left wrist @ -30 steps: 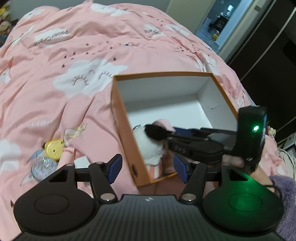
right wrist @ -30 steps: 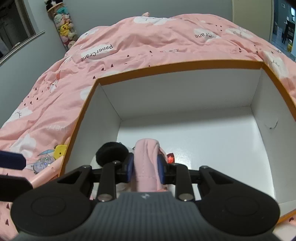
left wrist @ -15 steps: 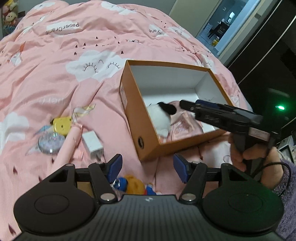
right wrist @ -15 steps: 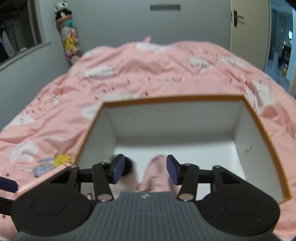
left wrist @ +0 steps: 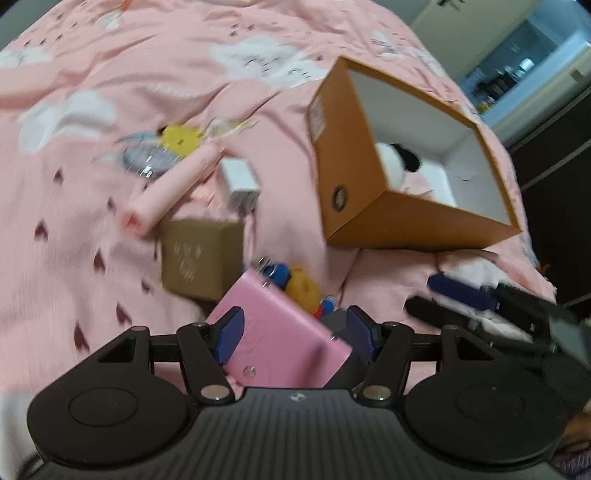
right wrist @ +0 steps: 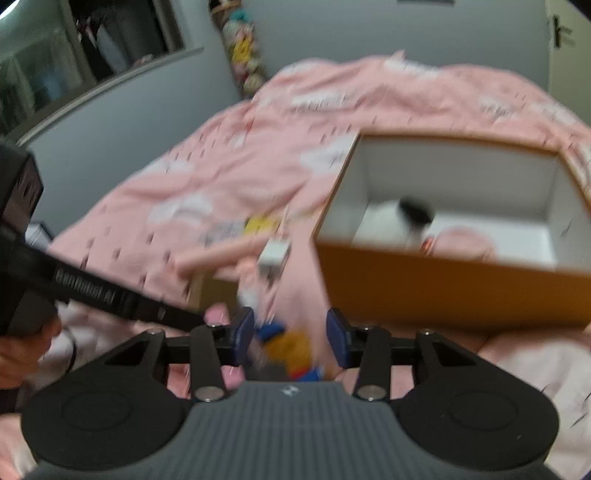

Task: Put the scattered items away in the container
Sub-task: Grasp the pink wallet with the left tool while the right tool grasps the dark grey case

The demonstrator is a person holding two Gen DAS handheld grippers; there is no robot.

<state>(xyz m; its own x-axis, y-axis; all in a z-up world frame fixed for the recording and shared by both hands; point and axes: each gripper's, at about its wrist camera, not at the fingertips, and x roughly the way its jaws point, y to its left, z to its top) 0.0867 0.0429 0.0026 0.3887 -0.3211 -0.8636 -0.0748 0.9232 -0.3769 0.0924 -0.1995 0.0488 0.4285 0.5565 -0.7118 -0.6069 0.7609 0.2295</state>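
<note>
1. Two hand-held grippers hover over the bed (left wrist: 92,240): the left hand-held gripper (left wrist: 293,334) gapes wide above a pink case (left wrist: 284,339), not pressing it.
2. Nothing sits between the closing jaws of the right hand-held gripper (right wrist: 291,338); a small plush toy (right wrist: 291,350) lies beneath.
3. Farther off, the orange box (left wrist: 417,221) holds a panda plush (left wrist: 395,162).

Bedroom in a home. Bed w/ pink duvet (right wrist: 258,162), white cloud print, fills the area ahead of both grippers. Column of stuffed toys (right wrist: 245,55) in the far corner past the right gripper, against a grey wall (right wrist: 122,122). Window or glazed opening (right wrist: 92,48) up-left of that gripper. Door w/ handle (right wrist: 563,33) far right. Open doorway (left wrist: 517,74) beyond the left gripper, up-right, shows a lit room behind.
</note>
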